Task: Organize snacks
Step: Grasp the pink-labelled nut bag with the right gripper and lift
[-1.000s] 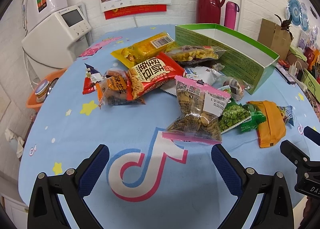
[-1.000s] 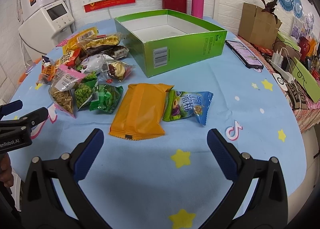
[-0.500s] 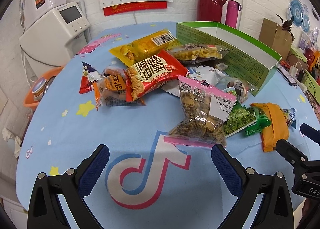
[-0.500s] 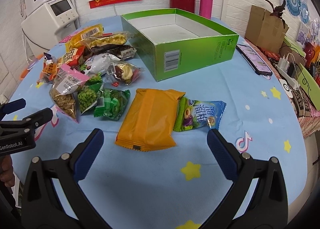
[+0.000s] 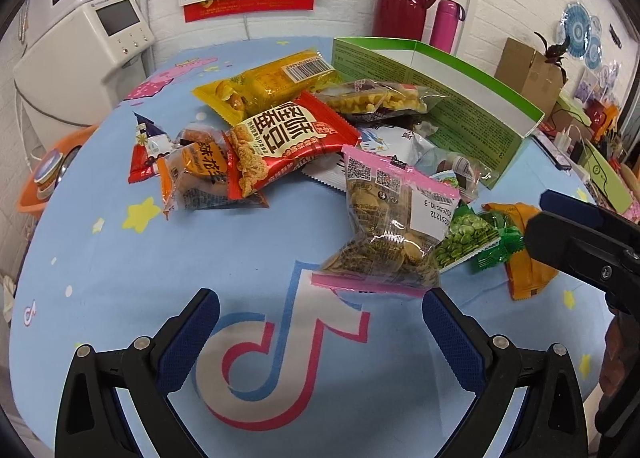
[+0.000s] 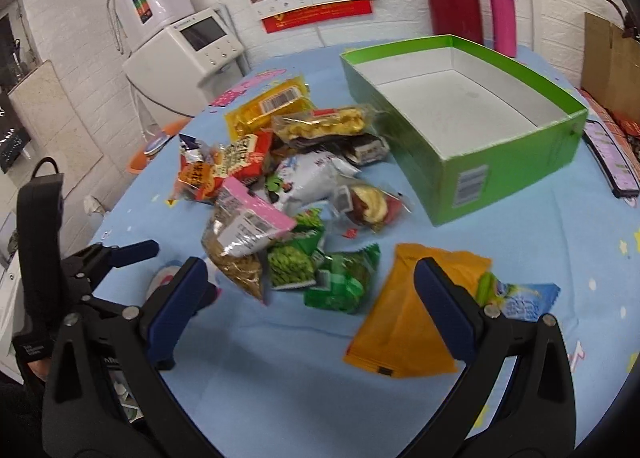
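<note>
Both grippers (image 5: pixel 320 332) (image 6: pixel 310 294) — jaws wide apart

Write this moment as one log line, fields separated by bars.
phase: approach | left gripper: open, before pink-edged seed bag | right gripper: open, above orange packet | green box: no snacks inside

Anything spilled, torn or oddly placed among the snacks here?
Nothing spilled or torn. The snack packets just lie in a loose overlapping heap on the blue tablecloth, and the green cardboard box beside them holds none.

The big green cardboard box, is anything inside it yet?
Empty. The big green cardboard box shows only its bare white floor in the right wrist view; the snack packets lie outside on the tablecloth.
</note>
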`<state>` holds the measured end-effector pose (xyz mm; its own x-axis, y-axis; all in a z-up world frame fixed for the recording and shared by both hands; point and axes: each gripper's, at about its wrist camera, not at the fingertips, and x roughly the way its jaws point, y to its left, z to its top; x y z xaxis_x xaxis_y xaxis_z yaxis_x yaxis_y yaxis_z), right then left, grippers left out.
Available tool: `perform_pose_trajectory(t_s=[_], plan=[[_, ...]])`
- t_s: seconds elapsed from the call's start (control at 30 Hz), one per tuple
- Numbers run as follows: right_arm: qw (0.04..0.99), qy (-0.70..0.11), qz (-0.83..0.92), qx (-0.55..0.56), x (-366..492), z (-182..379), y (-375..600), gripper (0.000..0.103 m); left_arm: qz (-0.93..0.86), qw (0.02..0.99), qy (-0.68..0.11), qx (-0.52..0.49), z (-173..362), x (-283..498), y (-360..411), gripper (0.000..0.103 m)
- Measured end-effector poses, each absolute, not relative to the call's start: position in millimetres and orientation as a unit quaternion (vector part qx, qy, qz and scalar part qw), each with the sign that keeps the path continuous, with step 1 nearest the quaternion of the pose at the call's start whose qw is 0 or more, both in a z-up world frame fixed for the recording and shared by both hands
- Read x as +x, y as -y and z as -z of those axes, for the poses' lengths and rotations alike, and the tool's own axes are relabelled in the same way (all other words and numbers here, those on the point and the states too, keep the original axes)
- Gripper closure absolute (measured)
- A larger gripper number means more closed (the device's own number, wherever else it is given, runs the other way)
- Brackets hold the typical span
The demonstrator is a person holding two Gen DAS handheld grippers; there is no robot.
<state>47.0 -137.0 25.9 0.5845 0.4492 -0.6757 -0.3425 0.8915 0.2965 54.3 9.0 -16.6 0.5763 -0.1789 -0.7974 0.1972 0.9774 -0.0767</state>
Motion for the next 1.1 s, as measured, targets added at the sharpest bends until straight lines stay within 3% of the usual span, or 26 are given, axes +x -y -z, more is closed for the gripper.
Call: perform_pose_trajectory(t_s=[0.13, 0.33, 0.43, 0.47, 0.5, 0.63, 0.7, 0.77, 0.8, 0.83, 0.93, 1.1], plan=[[0.874, -0.403, -0.269, 0.042, 70.9, -25.4, 116.4, 0.002, 0.126, 0.885, -0.448, 0.003, 17.2, 60.5, -5.7, 0.002], [0.851, -0.427, -0.307, 0.001, 103.2, -7.2, 91.0, 0.015, 0.157, 0.874, -0.459, -0.024, 23.7, 74.1, -5.1, 0.009], [0.85, -0.42, -0.317, -0.013, 103.7, -4.9, 89.9, 0.031, 0.165, 0.872, -0.459, -0.037, 25.6, 76.8, -7.2, 0.009], [0.845, -0.42, -0.331, -0.01, 101.6, -5.5, 89.9, 0.041, 0.169, 0.871, -0.459, -0.041, 25.8, 77.3, -7.7, 0.011], [0.84, -0.422, -0.339, -0.012, 98.6, -6.5, 88.9, 0.042, 0.173, 0.87, -0.46, -0.044, 25.8, 77.5, -8.2, 0.017], [0.84, -0.418, -0.343, -0.038, 99.1, 0.3, 82.6, 0.042, 0.194, 0.863, -0.464, -0.046, 28.6, 81.8, -3.6, 0.027], [0.822, -0.438, -0.364, -0.008, 107.0, 6.5, 86.3, 0.038, 0.202, 0.863, -0.46, -0.048, 29.8, 84.1, -2.7, 0.031], [0.811, -0.457, -0.365, -0.015, 109.8, 12.4, 84.8, 0.025, 0.201, 0.867, -0.453, -0.051, 30.8, 85.2, -2.0, 0.031], [0.804, -0.469, -0.364, -0.013, 109.8, 15.7, 84.1, 0.025, 0.201, 0.869, -0.45, -0.044, 30.9, 84.8, -0.1, 0.031], [0.795, -0.486, -0.362, 0.003, 111.4, 20.7, 85.3, 0.026, 0.201, 0.871, -0.447, -0.034, 31.9, 83.9, 2.5, 0.031], [0.796, -0.481, -0.365, 0.035, 105.6, 21.1, 91.4, 0.046, 0.191, 0.876, -0.442, -0.022, 31.8, 85.0, 8.5, 0.035], [0.827, -0.432, -0.358, 0.037, 83.7, -9.7, 102.8, 0.049, 0.202, 0.892, -0.404, -0.007, 4.2, 74.2, 17.6, 0.035]])
